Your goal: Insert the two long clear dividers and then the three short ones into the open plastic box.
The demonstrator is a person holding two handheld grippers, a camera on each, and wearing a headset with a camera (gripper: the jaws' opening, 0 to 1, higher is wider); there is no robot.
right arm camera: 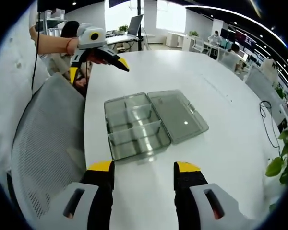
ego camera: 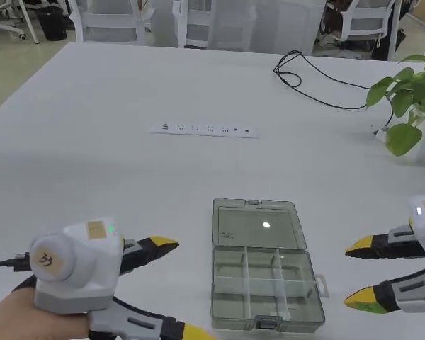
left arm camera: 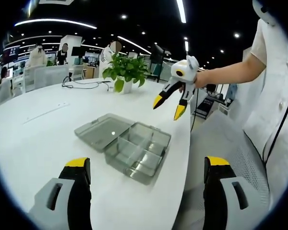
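The clear plastic box (ego camera: 263, 287) lies open near the table's front edge, its lid (ego camera: 255, 223) flat behind it. Clear dividers (ego camera: 245, 268) stand inside and split the base into compartments. My left gripper (ego camera: 180, 287) hovers open to the left of the box, holding nothing. My right gripper (ego camera: 354, 274) hovers open to the right of it, also holding nothing. In the left gripper view the box (left arm camera: 134, 146) lies ahead of the wide-apart left gripper (left arm camera: 146, 163), with the right gripper (left arm camera: 169, 103) beyond. In the right gripper view the box (right arm camera: 137, 127) lies ahead of the right gripper (right arm camera: 144, 167), the left gripper (right arm camera: 98, 67) beyond.
A white power strip (ego camera: 204, 129) lies mid-table behind the box. A black cable (ego camera: 304, 71) loops at the back right. A potted plant (ego camera: 411, 106) stands at the right edge. A grey mesh chair (right arm camera: 43, 143) sits by the table's front edge.
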